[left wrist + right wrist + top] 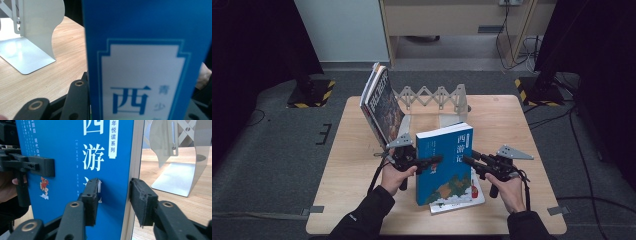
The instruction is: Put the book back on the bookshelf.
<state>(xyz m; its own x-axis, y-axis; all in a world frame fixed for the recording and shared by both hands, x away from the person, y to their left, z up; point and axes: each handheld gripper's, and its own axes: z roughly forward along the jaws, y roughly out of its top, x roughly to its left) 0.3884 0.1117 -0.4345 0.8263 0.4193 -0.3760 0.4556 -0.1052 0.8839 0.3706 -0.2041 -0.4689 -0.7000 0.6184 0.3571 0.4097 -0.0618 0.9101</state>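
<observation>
I held the blue book (pixel 444 165) upright with my left claw (pixel 432 162) clamped across its left edge, one jaw lying flat on the front cover, so that it would not topple. Its foot stood on a flat book (pixel 462 204) at the near side of the table (pixel 512 125). My right claw (pixel 113 195) straddled the right edge to steady the book while it stood on end. One pad lay against the cover and the other beside the page edge, but I could not tell whether they pressed or merely bracketed it.

The upright cover hid my left claw's rear jaw and most of the flat book's face. The book's foot was cut off in both gripper views, so how squarely it sat I could not judge.

Farther back the metal rack (pixel 447 100) stood partly stretched out, with the leaning books (pixel 379 102) at its left end — likely where this one belonged.
</observation>
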